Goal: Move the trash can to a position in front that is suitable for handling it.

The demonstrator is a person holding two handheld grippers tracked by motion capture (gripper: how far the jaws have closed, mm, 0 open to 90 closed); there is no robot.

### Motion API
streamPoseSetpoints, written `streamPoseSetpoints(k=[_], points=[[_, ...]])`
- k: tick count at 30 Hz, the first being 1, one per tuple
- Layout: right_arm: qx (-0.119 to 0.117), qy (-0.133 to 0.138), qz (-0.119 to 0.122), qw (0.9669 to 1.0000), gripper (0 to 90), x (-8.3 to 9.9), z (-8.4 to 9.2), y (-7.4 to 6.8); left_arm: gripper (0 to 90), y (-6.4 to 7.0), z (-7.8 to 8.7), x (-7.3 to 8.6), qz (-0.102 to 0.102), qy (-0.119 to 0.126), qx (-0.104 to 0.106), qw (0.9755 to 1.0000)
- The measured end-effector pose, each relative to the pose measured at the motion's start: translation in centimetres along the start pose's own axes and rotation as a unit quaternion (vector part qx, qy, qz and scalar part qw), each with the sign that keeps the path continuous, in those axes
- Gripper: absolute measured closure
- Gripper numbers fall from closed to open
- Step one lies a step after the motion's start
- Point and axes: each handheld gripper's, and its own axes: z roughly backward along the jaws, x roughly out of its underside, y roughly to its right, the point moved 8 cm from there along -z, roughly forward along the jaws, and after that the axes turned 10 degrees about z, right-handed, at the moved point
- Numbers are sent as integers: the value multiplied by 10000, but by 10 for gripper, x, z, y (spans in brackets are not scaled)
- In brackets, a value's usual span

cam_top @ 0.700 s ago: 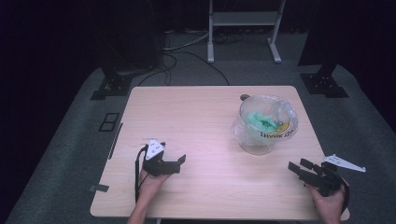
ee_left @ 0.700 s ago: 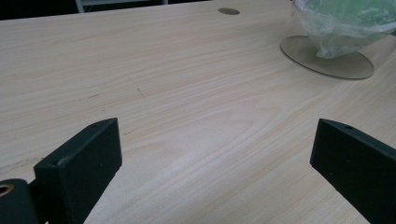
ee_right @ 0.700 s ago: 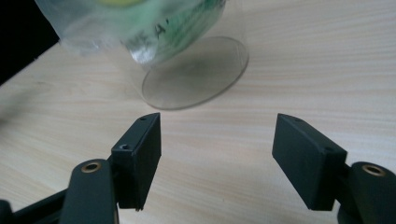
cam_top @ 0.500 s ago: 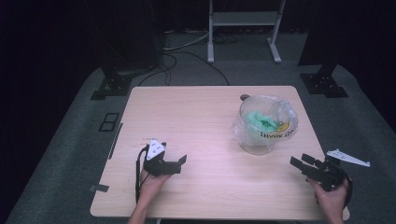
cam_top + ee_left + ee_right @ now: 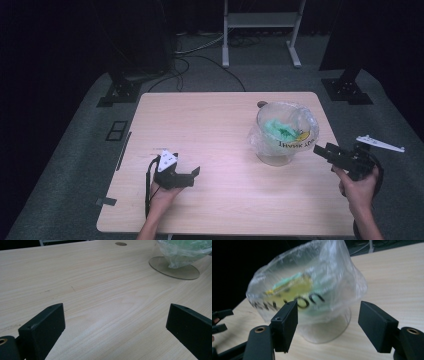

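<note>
A clear glass bowl (image 5: 285, 134) lined with a crinkled plastic bag stands on the right part of the wooden table (image 5: 210, 130); something green and yellow lies inside it. My right gripper (image 5: 325, 156) hovers just right of the bowl, pointed at it. In the right gripper view the bowl (image 5: 312, 292) sits just ahead of the right gripper (image 5: 328, 320), whose jaws stand wide apart and touch nothing. My left gripper (image 5: 194, 176) rests low over the table's front left, open; in its own view the left gripper (image 5: 115, 327) has bare wood between its jaws, with the bowl's foot (image 5: 175, 267) far off.
A small dark round hole (image 5: 262, 104) marks the table behind the bowl. A white metal frame (image 5: 260, 20) and black stand feet (image 5: 120, 92) stand on the grey floor beyond. A strip of dark tape (image 5: 106, 202) sticks out at the front left corner.
My right gripper has moved away from the table's front right edge, up toward the bowl. The left gripper and the bowl have stayed put.
</note>
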Motion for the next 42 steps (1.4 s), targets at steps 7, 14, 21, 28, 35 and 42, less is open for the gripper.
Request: streamPoseSetpoints(k=[7, 14, 21, 28, 35, 42], points=[[17, 61, 29, 10000, 315, -28, -8, -2, 11, -4, 2, -1, 45, 52, -14, 10000], [9, -78, -43, 10000, 315, -38, -25, -2, 12, -2, 3, -2, 34, 76, 33, 10000], [6, -217, -144, 9997, 328, -35, -39, 0, 12, -2, 3, -2, 32, 73, 45, 10000], [-103, -289, -109, 9995, 364, -34, -46, -6, 12, 0, 2, -1, 19, 37, 63, 10000], [-198, -412, -6, 9990, 366, -33, -53, -15, 12, 0, 2, -1, 2, 40, 60, 10000], [-276, -449, 19, 9986, 367, -33, -59, -23, 12, 0, 2, -1, 8, 42, 59, 10000]])
